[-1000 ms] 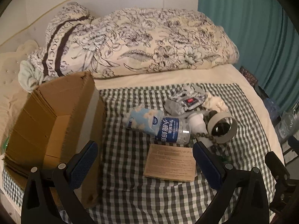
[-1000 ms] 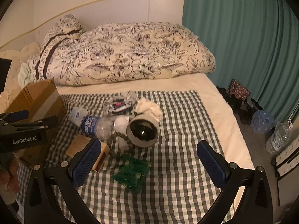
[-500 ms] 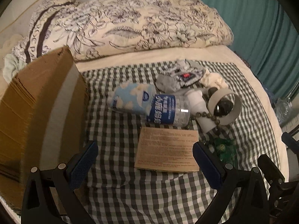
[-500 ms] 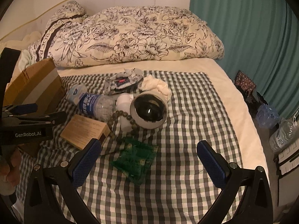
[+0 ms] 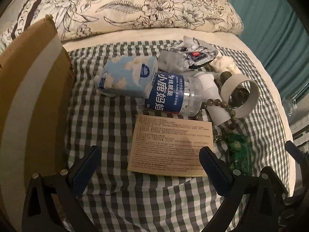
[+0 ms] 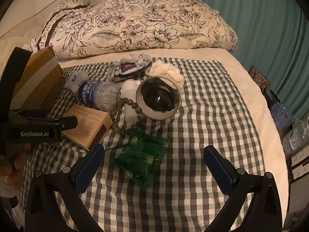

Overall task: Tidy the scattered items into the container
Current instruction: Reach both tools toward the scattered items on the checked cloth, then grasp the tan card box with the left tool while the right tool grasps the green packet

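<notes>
Your left claw (image 5: 149, 161) hangs wide and empty over the flat tan box (image 5: 171, 144) on the bed's checked cloth (image 5: 108, 119), with the cardboard container (image 5: 29, 96) at its left. Your right claw (image 6: 154, 161) is also wide, holding nothing, above the green packet (image 6: 142, 157). The bottle (image 5: 171, 95) lies beside the tissue pack (image 5: 125, 77).

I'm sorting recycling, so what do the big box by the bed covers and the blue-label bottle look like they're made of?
Cardboard box: brown corrugated cardboard, matte, with a frayed top edge and a pale tape strip. Water bottle: probably thin clear plastic, glossy and see-through beside its blue printed label.
</notes>
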The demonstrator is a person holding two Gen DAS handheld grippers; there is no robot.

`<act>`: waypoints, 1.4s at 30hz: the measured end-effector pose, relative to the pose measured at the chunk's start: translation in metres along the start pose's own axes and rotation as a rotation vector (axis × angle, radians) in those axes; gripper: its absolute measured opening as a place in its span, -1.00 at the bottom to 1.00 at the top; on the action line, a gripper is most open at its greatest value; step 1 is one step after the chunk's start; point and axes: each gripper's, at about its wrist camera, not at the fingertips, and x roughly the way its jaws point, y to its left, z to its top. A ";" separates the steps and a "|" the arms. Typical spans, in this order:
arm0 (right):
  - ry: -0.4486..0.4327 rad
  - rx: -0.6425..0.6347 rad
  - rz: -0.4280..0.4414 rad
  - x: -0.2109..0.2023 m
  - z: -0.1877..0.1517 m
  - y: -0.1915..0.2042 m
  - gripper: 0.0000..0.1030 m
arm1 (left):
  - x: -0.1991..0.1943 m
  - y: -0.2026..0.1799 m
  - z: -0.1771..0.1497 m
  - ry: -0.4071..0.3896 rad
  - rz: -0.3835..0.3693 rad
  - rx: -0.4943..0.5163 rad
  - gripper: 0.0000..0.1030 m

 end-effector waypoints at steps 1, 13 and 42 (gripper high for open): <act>0.001 -0.001 0.006 0.002 0.000 0.000 1.00 | 0.003 -0.001 0.001 0.008 -0.009 0.001 1.00; 0.051 -0.016 0.052 0.036 -0.005 0.007 0.99 | 0.027 0.004 0.001 0.094 -0.116 -0.038 1.00; 0.119 0.073 0.094 0.034 -0.015 -0.011 -0.45 | -0.022 -0.011 -0.011 0.021 -0.171 0.031 -0.18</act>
